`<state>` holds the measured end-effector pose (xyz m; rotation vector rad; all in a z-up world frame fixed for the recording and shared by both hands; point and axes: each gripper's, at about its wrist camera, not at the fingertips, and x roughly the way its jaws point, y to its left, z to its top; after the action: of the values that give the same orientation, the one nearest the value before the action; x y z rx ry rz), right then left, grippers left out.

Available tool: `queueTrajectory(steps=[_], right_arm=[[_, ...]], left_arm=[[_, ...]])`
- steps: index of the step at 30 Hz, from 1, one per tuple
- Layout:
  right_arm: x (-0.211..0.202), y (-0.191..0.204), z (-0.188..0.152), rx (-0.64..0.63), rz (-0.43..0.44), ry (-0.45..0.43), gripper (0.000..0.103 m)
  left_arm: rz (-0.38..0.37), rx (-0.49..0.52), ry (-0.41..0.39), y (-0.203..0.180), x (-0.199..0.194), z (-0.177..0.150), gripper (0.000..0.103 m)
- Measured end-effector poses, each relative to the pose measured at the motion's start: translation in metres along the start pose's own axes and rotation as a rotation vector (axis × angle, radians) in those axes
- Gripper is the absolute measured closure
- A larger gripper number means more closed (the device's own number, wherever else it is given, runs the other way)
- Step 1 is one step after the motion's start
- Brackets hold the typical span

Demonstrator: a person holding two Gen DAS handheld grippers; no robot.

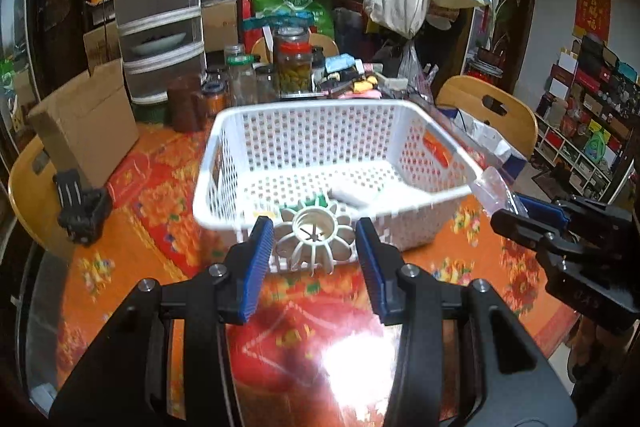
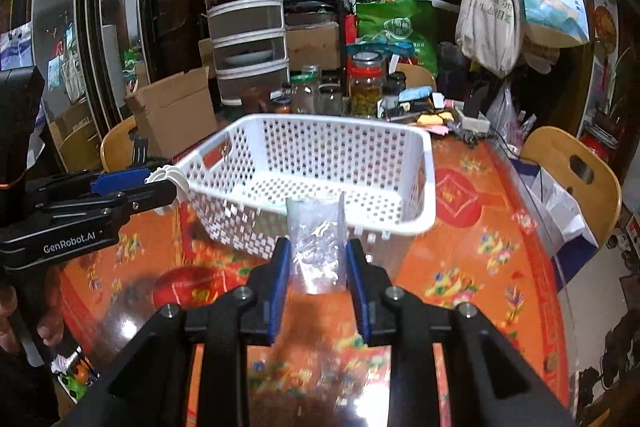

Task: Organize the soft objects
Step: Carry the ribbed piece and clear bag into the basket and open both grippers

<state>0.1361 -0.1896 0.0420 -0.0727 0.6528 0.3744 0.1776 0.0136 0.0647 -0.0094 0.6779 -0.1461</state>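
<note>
At 12 o'clock, perforated white plastic basket (image 1: 320, 163); left gripper (image 1: 315, 241) clasps ribbed white flower-shaped plastic disc (image 1: 316, 239); right gripper (image 2: 316, 261) pinches crinkled clear plastic bag (image 2: 318, 247).

Left claw (image 1: 315, 241) grips white ribbed disc (image 1: 314, 241) before basket (image 1: 320, 163).

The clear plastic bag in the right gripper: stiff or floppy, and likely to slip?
The clear plastic bag looks crinkled and thin, so probably floppy and light. It stands up between the right gripper pads, suggesting some stiffness from folds. Its glossy film may slide if the grip loosens above the white basket.
</note>
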Motion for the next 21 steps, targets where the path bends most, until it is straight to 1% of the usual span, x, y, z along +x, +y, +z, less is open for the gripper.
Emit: queueTrajectory(steps=[3, 5, 8, 11, 16, 18, 21], right_arm=[[0.009, -0.006, 0.023, 0.01, 0.0, 0.008, 0.076], [0.02, -0.009, 0.038, 0.017, 0.0, 0.025, 0.076], [0.046, -0.016, 0.059, 0.026, -0.017, 0.069, 0.076], [0.073, -0.023, 0.068, 0.039, -0.03, 0.12, 0.076], [0.121, -0.032, 0.072, 0.056, -0.033, 0.212, 0.076], [0.137, -0.031, 0.071, 0.047, -0.042, 0.246, 0.076], [0.153, -0.028, 0.07, 0.034, -0.04, 0.283, 0.076]], left_arm=[[0.005, -0.001, 0.01, 0.001, 0.01, 0.027, 0.063], [0.007, -0.008, 0.035, 0.002, 0.023, 0.046, 0.063], [0.024, -0.015, 0.085, 0.004, 0.052, 0.07, 0.063], [0.036, -0.021, 0.164, 0.007, 0.088, 0.085, 0.062], [0.059, -0.049, 0.27, 0.013, 0.145, 0.091, 0.062], [0.065, -0.055, 0.305, 0.016, 0.164, 0.088, 0.062], [0.062, -0.065, 0.334, 0.019, 0.179, 0.083, 0.062]])
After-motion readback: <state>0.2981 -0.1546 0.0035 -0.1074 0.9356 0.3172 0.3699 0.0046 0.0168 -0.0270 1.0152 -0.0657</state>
